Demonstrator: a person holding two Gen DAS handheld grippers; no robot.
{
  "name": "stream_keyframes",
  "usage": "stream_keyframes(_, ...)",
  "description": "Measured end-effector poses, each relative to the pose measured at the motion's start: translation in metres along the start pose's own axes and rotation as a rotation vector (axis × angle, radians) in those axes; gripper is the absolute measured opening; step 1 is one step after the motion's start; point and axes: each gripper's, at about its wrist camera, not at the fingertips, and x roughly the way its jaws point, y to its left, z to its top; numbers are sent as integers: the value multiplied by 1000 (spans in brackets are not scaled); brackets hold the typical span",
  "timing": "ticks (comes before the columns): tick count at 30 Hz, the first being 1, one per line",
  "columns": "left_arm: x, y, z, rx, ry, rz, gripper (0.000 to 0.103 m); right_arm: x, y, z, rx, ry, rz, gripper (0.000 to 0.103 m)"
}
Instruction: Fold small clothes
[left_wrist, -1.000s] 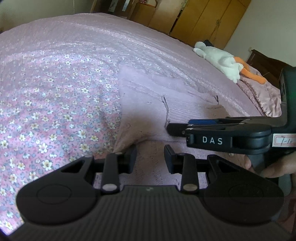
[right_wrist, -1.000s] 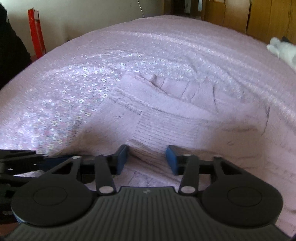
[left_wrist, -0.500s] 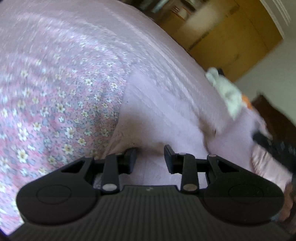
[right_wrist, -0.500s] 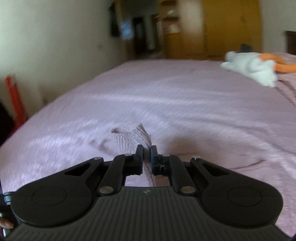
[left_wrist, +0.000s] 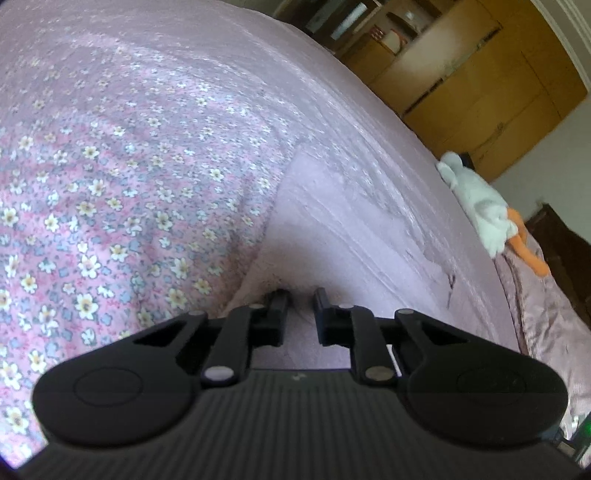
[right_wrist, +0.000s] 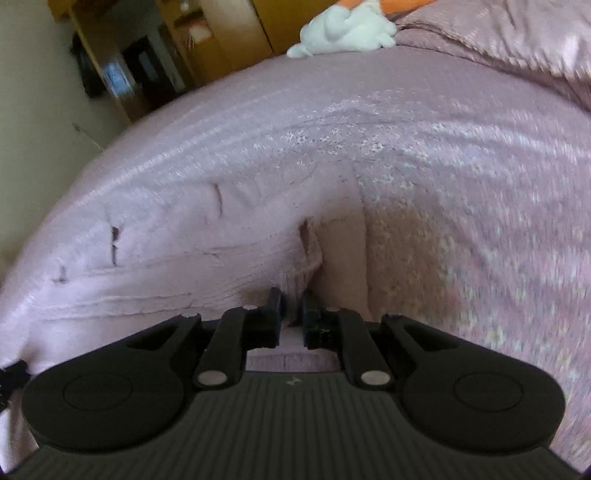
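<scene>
A pale lilac knitted garment (left_wrist: 351, 229) lies flat on the bed, its left edge running up from my left gripper (left_wrist: 301, 301). That gripper's fingers stand close together with the garment's near corner pinched between them. In the right wrist view the same garment (right_wrist: 221, 240) shows ribbed knit and a few dark slits. A raised fold of it runs into my right gripper (right_wrist: 291, 299), which is shut on that fold. Neither gripper shows in the other's view.
A pink floral bedspread (left_wrist: 110, 184) covers the bed. A white plush toy (left_wrist: 476, 206) with orange parts lies at the far side beside a shiny pink quilt (right_wrist: 498, 44). Wooden wardrobes (left_wrist: 480, 92) stand beyond the bed.
The right gripper went from open to shut on the knit, lifted it and now sits low over the garment. The left gripper's fingers narrowed onto the near corner. The right gripper left the left view.
</scene>
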Motion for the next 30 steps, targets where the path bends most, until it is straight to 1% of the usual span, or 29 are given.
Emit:
stream_keyframes(4, -11, -13, 8, 106, -10, 37, 17, -7, -2, -3, 13, -5, -5, 12)
stream_keyframes(8, -16, -16, 10, 161, -11, 46, 18, -22, -9, -8, 8, -21, -25, 12)
stream_keyframes(10, -19, -19, 7, 191, -10, 62, 20, -32, -7, -7, 21, -33, -27, 12)
stream_keyframes(11, -20, -21, 4, 209, -10, 67, 20, -36, -4, -7, 8, -46, -28, 13)
stream_keyframes(13, -25, -26, -1, 241, -13, 67, 20, -41, 6, -4, -48, -70, -21, 29)
stream_keyframes(14, -27, -28, -3, 256, -15, 67, 20, -41, 12, -2, -79, -84, -16, 35)
stream_keyframes(15, -28, -30, -5, 271, -17, 66, 20, -40, 16, 1, -95, -94, -10, 44)
stream_keyframes(16, -30, -32, -8, 288, -17, 64, 20, -38, 21, 3, -110, -102, 8, 47)
stream_keyframes(17, -30, -34, -11, 304, -14, 64, 20, -33, 26, 6, -126, -100, 31, 47)
stream_keyframes(18, -29, -35, -13, 316, -10, 68, 20, -26, 31, 8, -148, -83, 45, 47)
stream_keyframes(19, -29, -37, -15, 325, -7, 73, 20, -18, 37, 10, -173, -58, 42, 47)
stream_keyframes(21, -28, -38, -19, 332, 3, 86, 20, 0, 49, 9, -244, -4, -7, 47)
stream_keyframes(22, -28, -38, -21, 333, 8, 90, 20, 8, 53, 7, -289, 22, -57, 47)
stream_keyframes(23, -29, -37, -22, 336, 12, 95, 20, 14, 54, 4, -325, 34, -104, 47)
stream_keyframes(24, -31, -37, -24, 343, 14, 101, 20, 13, 52, 2, -340, 23, -110, 47)
stream_keyframes(25, -33, -36, -26, 354, 12, 110, 20, 9, 49, 1, -337, 12, -106, 47)
stream_keyframes(28, -41, -32, -30, 385, 12, 137, 20, -6, 31, -1, -285, 1, -171, 48)
stream_keyframes(30, -47, -29, -32, 391, 25, 138, 20, -21, 16, -2, -256, 6, -173, 48)
